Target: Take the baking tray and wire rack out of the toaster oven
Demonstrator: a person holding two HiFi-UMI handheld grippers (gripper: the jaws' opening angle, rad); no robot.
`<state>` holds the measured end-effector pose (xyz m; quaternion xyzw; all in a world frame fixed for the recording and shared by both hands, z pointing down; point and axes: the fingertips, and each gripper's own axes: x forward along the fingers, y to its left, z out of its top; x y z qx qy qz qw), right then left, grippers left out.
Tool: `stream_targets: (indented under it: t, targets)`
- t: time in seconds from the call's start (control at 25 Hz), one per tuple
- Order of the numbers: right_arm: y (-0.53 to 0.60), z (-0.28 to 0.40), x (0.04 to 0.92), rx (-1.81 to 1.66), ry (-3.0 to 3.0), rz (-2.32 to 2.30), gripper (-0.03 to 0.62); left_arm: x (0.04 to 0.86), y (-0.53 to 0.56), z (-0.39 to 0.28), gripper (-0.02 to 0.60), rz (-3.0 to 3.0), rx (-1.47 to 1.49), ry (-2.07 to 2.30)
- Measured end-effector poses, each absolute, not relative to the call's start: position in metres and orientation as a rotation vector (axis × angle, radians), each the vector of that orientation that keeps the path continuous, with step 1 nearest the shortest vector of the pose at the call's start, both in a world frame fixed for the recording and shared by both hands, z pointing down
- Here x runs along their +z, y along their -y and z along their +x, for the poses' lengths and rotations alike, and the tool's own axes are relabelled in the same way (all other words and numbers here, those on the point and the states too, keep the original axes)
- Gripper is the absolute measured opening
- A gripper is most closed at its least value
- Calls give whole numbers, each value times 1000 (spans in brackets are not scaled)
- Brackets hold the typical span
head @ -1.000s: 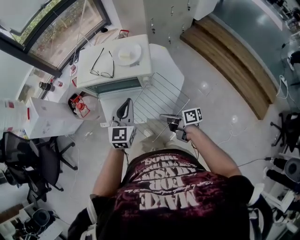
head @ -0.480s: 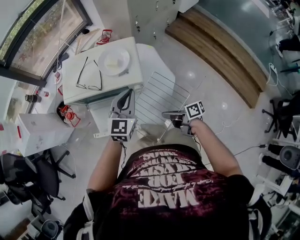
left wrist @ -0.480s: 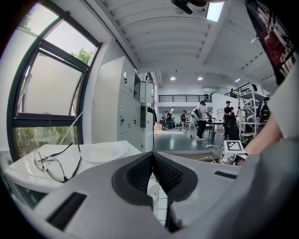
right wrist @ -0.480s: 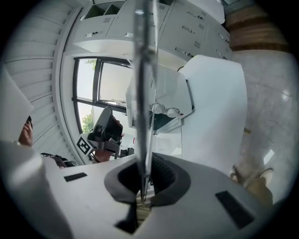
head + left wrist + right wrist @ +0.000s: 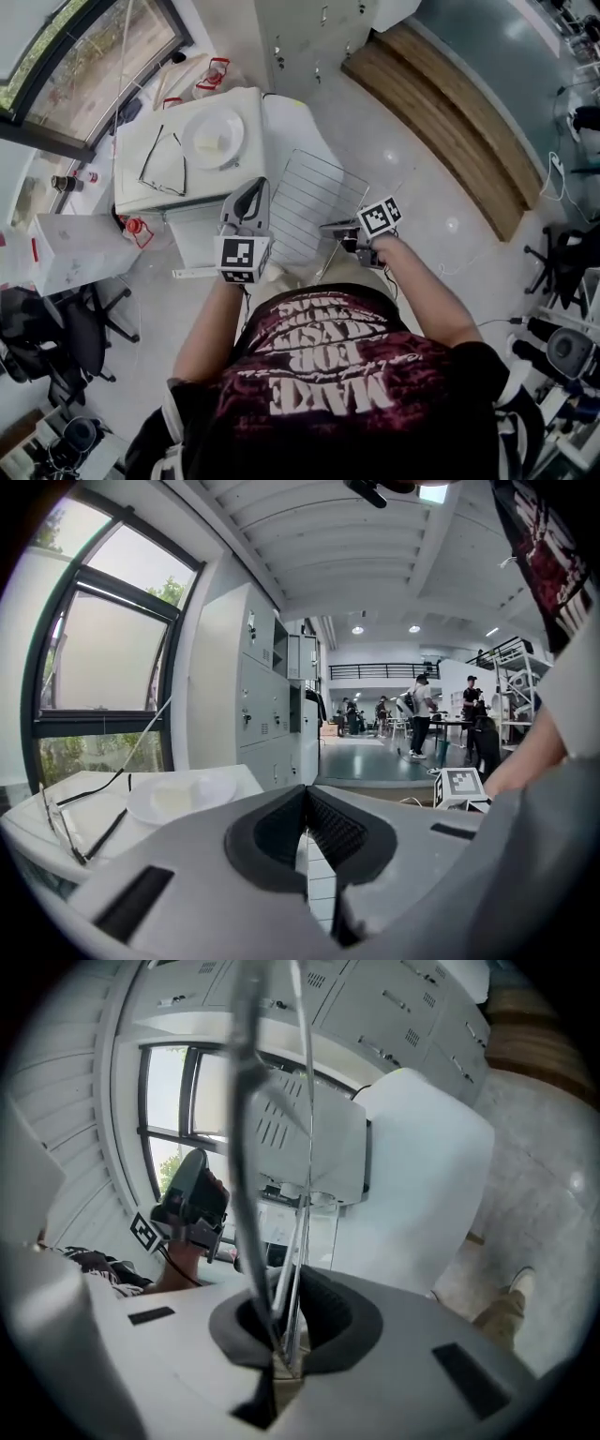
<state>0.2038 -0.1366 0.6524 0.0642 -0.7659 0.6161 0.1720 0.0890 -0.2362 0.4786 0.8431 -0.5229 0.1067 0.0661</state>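
The wire rack (image 5: 314,202) hangs in the air to the right of the white toaster oven (image 5: 159,192), tilted, over the floor. My right gripper (image 5: 330,228) is shut on the rack's near edge. In the right gripper view the rack's wires (image 5: 246,1147) run up from between the closed pads, with the toaster oven (image 5: 314,1152) behind them. My left gripper (image 5: 251,189) is shut with nothing between its jaws. It hovers in front of the oven's right front corner, left of the rack. No baking tray can be made out.
A pair of glasses (image 5: 161,164) and a white plate (image 5: 214,139) lie on top of the oven. A white rounded table (image 5: 305,117) stands behind the rack. A white box (image 5: 70,248), a red object (image 5: 136,228) and office chairs (image 5: 56,328) are at the left.
Both grippers have shifted sideways and a little farther out in front of the person. The rack has travelled with the right gripper. The left gripper now sits closer to the oven's front corner.
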Motion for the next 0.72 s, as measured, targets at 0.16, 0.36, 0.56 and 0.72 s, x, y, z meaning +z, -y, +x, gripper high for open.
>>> stream_targets:
  t: [0.16,0.36,0.56,0.72]
  targets:
    - [156,217,659,1705,2146,86,6,475,254,113,6,2501,321,1653]
    - [182,225,671,1681,2121,-6,6,478,274,134,6,2429,342,1748]
    - [214,232,686,1654,2103,-44,6,485,284,140,6,2334,349,1847]
    - [235,236,696,1620,2083,-90,5,486,286,142,6,2271,350,1923]
